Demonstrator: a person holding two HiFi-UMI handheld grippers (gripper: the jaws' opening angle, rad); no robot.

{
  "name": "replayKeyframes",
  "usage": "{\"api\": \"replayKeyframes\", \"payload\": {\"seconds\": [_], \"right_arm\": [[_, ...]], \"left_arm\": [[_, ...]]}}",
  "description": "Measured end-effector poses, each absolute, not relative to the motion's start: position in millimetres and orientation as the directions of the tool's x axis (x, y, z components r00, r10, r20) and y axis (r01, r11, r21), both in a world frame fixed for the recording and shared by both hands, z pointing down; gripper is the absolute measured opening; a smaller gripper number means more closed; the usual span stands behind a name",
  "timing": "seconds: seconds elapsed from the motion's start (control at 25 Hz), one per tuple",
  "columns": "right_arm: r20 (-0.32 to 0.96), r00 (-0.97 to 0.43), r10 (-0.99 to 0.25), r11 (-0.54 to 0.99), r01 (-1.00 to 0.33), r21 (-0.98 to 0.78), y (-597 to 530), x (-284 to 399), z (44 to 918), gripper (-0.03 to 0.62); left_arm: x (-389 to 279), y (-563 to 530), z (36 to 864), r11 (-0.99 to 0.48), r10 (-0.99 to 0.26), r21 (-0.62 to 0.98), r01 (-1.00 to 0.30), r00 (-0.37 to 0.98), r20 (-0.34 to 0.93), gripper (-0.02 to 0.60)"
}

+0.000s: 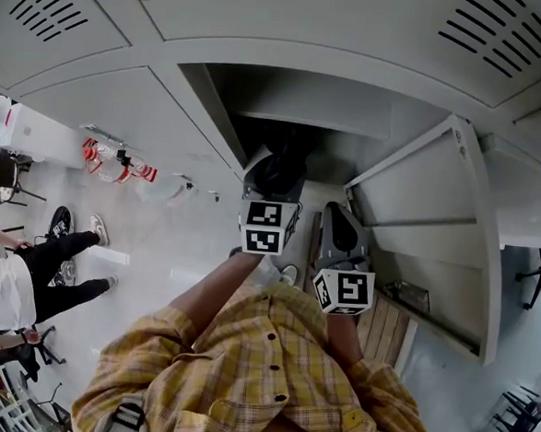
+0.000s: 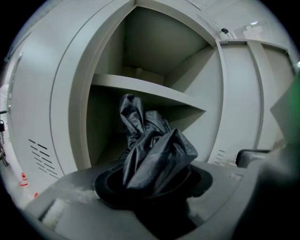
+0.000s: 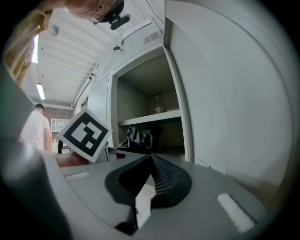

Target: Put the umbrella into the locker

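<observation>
The black folded umbrella (image 2: 154, 150) is bunched between the jaws of my left gripper (image 2: 150, 185), which is shut on it. Its tip points into the open locker's lower compartment (image 2: 105, 140), under the shelf (image 2: 140, 86). From the head view the left gripper (image 1: 275, 178) sits at the mouth of the locker opening (image 1: 297, 101) with the umbrella (image 1: 281, 174) on it. My right gripper (image 1: 339, 226) hangs just right of it, beside the open door (image 1: 436, 222). In the right gripper view its jaws (image 3: 151, 161) meet at the tips with nothing between them, and the umbrella (image 3: 139, 137) shows ahead.
A small object (image 3: 158, 110) stands on the upper shelf. The locker door (image 3: 225, 93) swings out on the right. A person (image 1: 26, 276) in a white top stands at the left near red-and-white items (image 1: 117, 165). Wooden slats (image 1: 387, 329) lie below the door; chairs (image 1: 536, 275) at far right.
</observation>
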State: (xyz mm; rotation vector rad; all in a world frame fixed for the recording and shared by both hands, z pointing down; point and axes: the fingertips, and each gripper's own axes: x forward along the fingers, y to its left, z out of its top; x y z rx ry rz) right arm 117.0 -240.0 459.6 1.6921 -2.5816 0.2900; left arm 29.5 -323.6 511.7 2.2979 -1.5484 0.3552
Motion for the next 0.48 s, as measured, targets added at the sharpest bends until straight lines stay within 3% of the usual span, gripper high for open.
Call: {"api": "replayKeyframes", "payload": {"seconds": [0.48], "right_arm": [[0.146,-0.393,-0.908,0.376,-0.917,-0.132,-240.9,114.5,463.8,-0.002]], "left_arm": [[33.2,-352.9,513.8,-0.348,-0.855,0.109,-0.931,0.362,0.371,0.258]]}}
